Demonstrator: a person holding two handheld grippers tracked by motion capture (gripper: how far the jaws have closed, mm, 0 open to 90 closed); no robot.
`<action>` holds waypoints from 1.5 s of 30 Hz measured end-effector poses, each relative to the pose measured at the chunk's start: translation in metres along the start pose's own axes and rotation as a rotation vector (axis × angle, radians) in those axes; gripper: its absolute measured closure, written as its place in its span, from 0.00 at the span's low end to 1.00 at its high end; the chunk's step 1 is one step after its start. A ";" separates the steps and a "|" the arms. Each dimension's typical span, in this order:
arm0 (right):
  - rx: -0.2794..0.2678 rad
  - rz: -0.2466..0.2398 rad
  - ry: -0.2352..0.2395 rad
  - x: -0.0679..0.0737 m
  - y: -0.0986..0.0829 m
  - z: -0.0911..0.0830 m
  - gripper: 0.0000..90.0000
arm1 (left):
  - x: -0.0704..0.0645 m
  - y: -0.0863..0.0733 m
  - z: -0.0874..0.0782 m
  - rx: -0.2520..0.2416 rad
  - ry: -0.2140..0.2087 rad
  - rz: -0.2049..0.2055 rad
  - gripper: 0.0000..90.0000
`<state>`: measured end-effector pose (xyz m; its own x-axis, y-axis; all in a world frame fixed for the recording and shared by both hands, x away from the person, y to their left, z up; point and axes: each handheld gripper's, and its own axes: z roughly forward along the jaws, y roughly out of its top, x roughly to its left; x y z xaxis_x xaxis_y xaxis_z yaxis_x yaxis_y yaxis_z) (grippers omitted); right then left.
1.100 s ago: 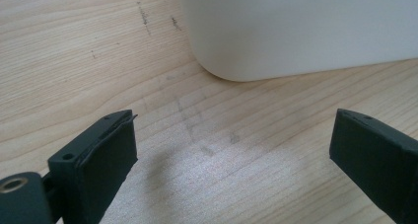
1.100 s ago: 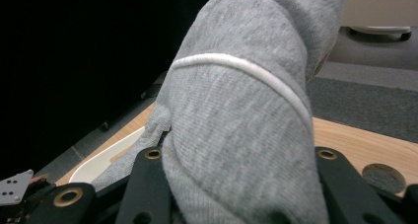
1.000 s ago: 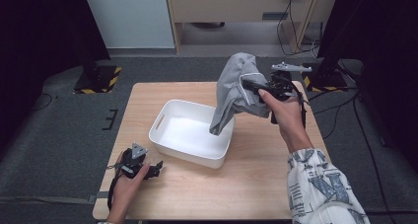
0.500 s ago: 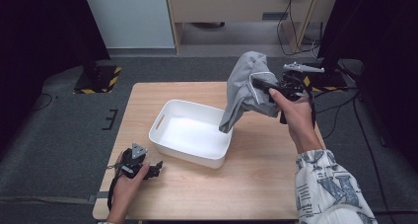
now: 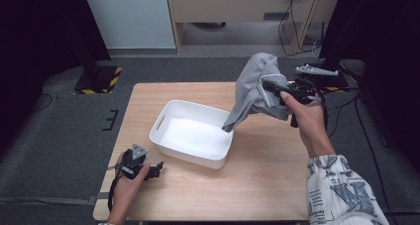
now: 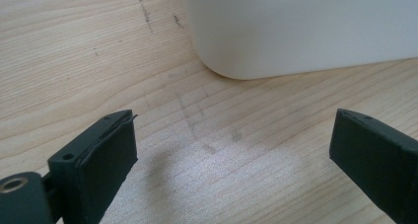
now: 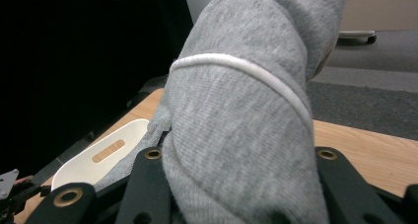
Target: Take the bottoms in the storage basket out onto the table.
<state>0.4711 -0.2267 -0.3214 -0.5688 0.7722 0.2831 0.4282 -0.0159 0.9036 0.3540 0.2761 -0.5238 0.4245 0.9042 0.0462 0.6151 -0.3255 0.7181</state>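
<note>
Right gripper (image 5: 271, 86): fingers (image 7: 148, 184) pinching a grey cloth (image 5: 255, 88), the fabric bunched between them; in the right gripper view the cloth (image 7: 241, 110) swells up over both fingers and carries a thin white cord across its fold. Gripper held up in the air above the far right part of the desk (image 5: 267, 185), gripped by the person's right hand (image 5: 307, 118), with a patterned sleeve (image 5: 341, 190) behind it.

Grey cloth: hangs from the right gripper, its lowest corner dangling just over the right rim of the white bin (image 5: 190, 136); whether the corner touches the rim cannot be told.

Left gripper (image 5: 157, 169): fingers (image 6: 96, 152) spread wide with nothing between them, low over the desk (image 6: 74, 46); held by the left hand (image 5: 130, 178) at the near left corner, just left of and nearer than the bin. The bin's rounded corner (image 6: 296, 31) stands beyond the fingers.

White bin: rectangular, open-topped, a slot handle in its left end, standing mid-desk, turned at a slant.

Desk: light wood, on grey carpet.
</note>
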 end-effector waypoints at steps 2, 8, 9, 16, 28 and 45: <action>0.000 -0.002 -0.005 -0.002 0.000 -0.004 0.69 | 0.000 0.000 -0.001 -0.002 0.001 -0.002 0.04; -0.018 0.003 -0.015 -0.006 0.003 -0.016 0.69 | 0.002 0.000 -0.001 -0.005 0.006 -0.006 0.04; -0.019 0.004 -0.017 -0.007 0.003 -0.018 0.69 | 0.002 0.000 -0.001 -0.004 0.006 -0.006 0.04; -0.026 0.000 -0.029 -0.013 0.005 -0.030 0.69 | 0.002 0.000 -0.001 -0.004 0.007 -0.005 0.04; -0.008 -0.010 -0.046 -0.019 0.001 -0.034 0.68 | 0.001 0.000 -0.001 0.002 0.008 0.002 0.04; -0.001 0.002 -0.052 -0.026 -0.008 -0.021 0.68 | -0.001 -0.001 0.000 0.007 0.007 0.009 0.04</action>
<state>0.4671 -0.2602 -0.3295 -0.5311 0.8039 0.2678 0.4285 -0.0179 0.9034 0.3529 0.2756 -0.5246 0.4251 0.9033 0.0578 0.6156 -0.3354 0.7131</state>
